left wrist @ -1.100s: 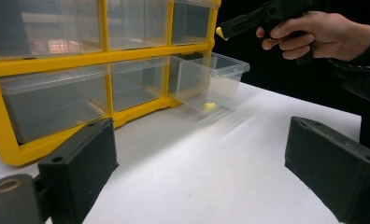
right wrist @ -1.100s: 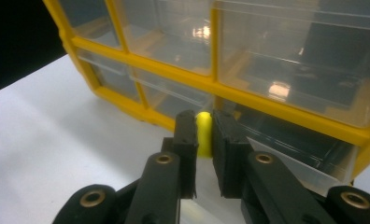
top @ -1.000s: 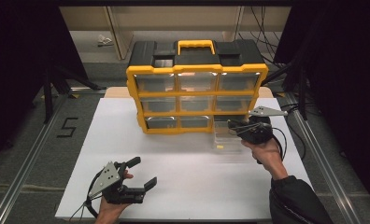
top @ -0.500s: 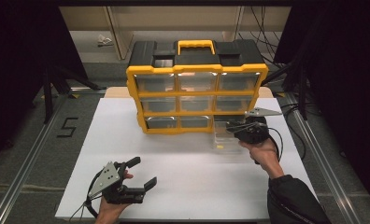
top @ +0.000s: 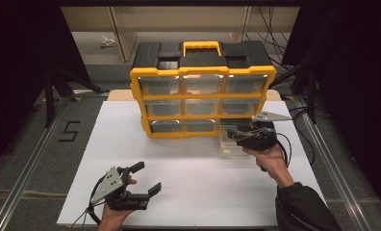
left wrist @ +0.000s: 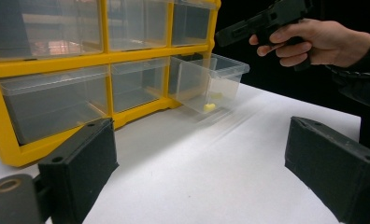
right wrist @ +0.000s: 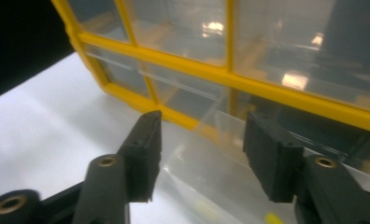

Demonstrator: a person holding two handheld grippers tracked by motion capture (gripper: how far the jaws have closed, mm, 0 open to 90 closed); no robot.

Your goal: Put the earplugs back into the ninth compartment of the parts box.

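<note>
The organizer (top: pixel 203 91) stood across the bench's (top: pixel 188 192) far edge, blocking passage there. Its bottom-right drawer (top: pixel 234 142) stuck out over the bench, with the right claw (top: pixel 234 134) above it, narrowing the room toward the right edge. The near half lay free apart from the left claw (top: pixel 147 178) at the near-left corner.

You have a yellow-framed plastic drawer cabinet (top: pixel 203 103) before you, its top black with a yellow carry handle (top: pixel 201 47). Its drawers are clear and colourless, and the pulled-out clear plastic drawer (left wrist: pixel 210 81) holds a small pale yellow piece (left wrist: pixel 209 107). The flat table board (top: pixel 188 168) under it all is plain white. Your black left gripper (top: pixel 145 179) carries a grey three-cornered plate, as does your black right gripper (top: pixel 234 134); brass-coloured rivets dot the jaw arms. Your right sleeve (top: pixel 304 209) is black. The grey floor (top: pixel 39 149) bears a black numeral 5 (top: pixel 69 131).
</note>
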